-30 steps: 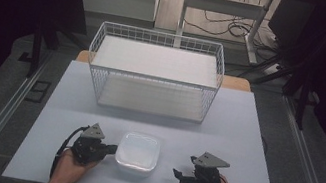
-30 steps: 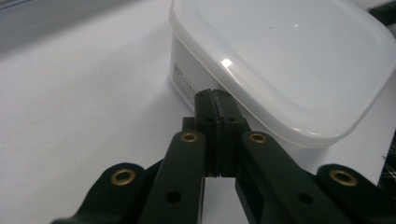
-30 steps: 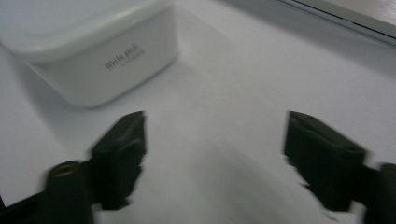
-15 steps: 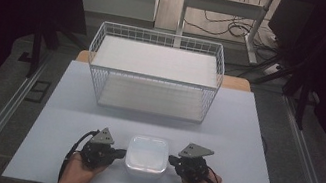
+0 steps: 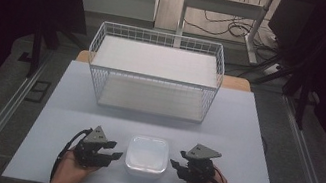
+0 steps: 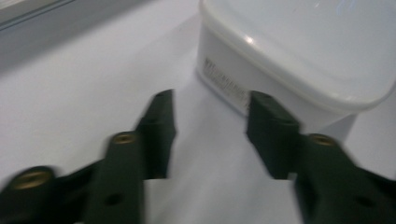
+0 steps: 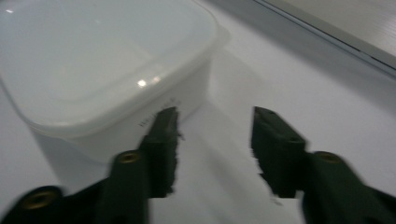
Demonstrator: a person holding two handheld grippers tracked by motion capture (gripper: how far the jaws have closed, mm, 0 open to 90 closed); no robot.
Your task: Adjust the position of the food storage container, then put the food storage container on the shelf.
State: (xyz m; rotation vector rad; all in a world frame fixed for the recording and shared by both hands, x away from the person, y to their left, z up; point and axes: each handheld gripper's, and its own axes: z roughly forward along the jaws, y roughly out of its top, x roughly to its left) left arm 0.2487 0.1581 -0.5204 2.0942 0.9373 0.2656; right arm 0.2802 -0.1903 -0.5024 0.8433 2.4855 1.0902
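White table (image 5: 72, 106) carries, from left to right, the left gripper (image 5: 115, 155) with jaws just opened and empty, the lidded white plastic container (image 5: 147, 156) near the front edge, and the right gripper (image 5: 174, 167), also just opened, holding nothing.

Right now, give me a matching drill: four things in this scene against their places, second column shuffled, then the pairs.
Things:
1. white lidded container
2. wire basket
3. left claw
4. right claw

Places:
A. far half of the table, behind the container
B. just off the container's right side, jaws apart
C. near edge of the table, between the two claws
D. just off the container's left side, jaws apart

Pairs: 1-C, 2-A, 3-D, 4-B
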